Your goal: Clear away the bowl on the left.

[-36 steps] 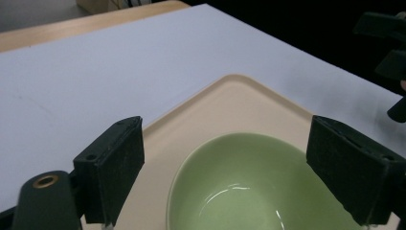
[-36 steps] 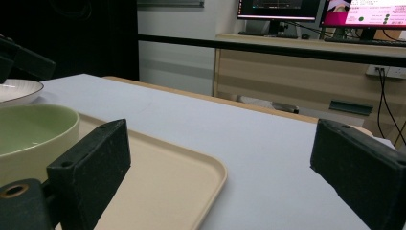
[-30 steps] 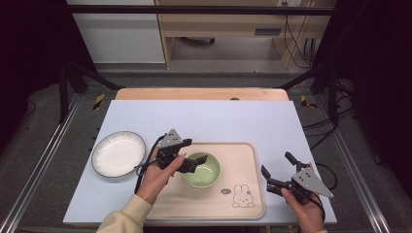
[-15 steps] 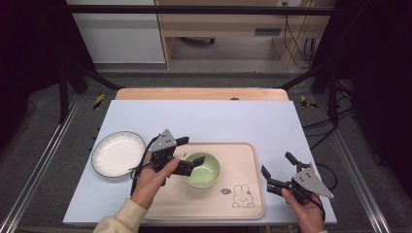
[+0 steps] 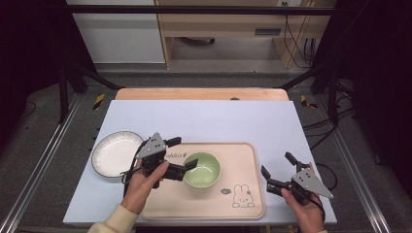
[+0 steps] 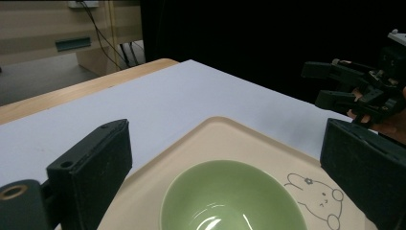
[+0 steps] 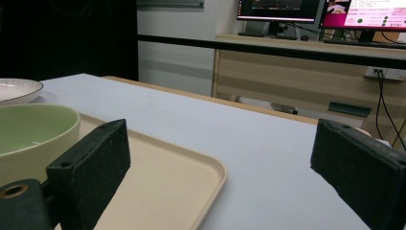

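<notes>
I see green bowl (image 5: 202, 170) upright on beige tray (image 5: 245, 206), left of rabbit print (image 5: 241, 195); bowl empty. My left tongs (image 5: 182, 153) just beside bowl's left rim, jaws spread wide, gripping nothing; in left gripper view bowl (image 6: 233, 199) sits between them. White plate (image 5: 115, 153) left of tray on pale surface (image 5: 218, 119). My right tongs (image 5: 277, 170) off tray's right edge, jaws wide apart, empty.

Left gripper (image 5: 183, 152) held low with jaws spread wide; right gripper (image 5: 276, 169) off to the side, jaws likewise apart.
</notes>
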`<state>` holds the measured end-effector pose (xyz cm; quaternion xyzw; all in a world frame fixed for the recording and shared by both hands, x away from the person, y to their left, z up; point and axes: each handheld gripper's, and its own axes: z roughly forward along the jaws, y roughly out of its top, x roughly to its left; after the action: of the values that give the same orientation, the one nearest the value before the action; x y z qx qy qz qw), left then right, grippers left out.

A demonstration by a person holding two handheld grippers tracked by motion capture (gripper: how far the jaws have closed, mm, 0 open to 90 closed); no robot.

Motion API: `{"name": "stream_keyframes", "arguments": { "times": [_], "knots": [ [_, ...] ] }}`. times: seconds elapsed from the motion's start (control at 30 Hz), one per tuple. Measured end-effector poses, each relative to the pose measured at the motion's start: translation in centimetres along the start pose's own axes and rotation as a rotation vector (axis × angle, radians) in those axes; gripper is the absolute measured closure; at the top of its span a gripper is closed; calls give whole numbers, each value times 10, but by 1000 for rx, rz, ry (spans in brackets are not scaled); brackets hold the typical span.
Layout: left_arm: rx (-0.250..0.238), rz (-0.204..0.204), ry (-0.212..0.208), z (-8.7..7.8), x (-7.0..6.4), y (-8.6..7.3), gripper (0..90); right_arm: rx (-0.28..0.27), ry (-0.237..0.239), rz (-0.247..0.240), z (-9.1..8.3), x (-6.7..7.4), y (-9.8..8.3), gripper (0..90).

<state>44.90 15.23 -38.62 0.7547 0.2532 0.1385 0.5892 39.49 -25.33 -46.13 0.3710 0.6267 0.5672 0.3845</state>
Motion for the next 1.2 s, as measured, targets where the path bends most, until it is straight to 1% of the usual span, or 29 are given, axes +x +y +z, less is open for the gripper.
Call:
{"name": "stream_keyframes", "arguments": {
  "times": [0.2,0.3,0.33,0.37,0.43,0.47,0.6,0.77,0.93,0.97,1.07,1.17,1.2],
  "knots": [
    [-26,-6,24,-12,4,-4,38,0,-2,-3,0,-1,0,64],
    [-37,-1,39,-19,7,-5,38,-2,-2,-1,0,-1,0,64],
    [-50,3,50,-24,8,-6,38,-1,-2,0,0,0,0,64],
    [-50,3,50,-24,8,-6,38,-1,-2,0,0,0,0,64],
    [-63,10,68,-31,11,-8,39,0,-2,-1,0,0,0,64],
    [-63,10,68,-31,11,-8,39,0,-2,-1,0,0,0,64],
    [-68,5,90,-41,15,-13,39,2,0,-3,0,0,0,64],
    [-68,-10,116,-51,21,-24,39,-1,0,-5,0,0,-1,64],
    [-65,-16,132,-57,25,-32,39,1,2,-7,0,0,-1,63],
    [-67,-23,137,-59,26,-34,39,-1,1,-7,0,0,-1,63],
    [-64,-22,146,-63,28,-38,39,1,1,-8,0,0,-1,63],
    [-73,-36,159,-67,31,-44,39,-1,2,-7,0,0,-1,64],
    [-70,-34,161,-67,31,-45,39,-1,2,-7,1,0,-1,63]
  ]
}}
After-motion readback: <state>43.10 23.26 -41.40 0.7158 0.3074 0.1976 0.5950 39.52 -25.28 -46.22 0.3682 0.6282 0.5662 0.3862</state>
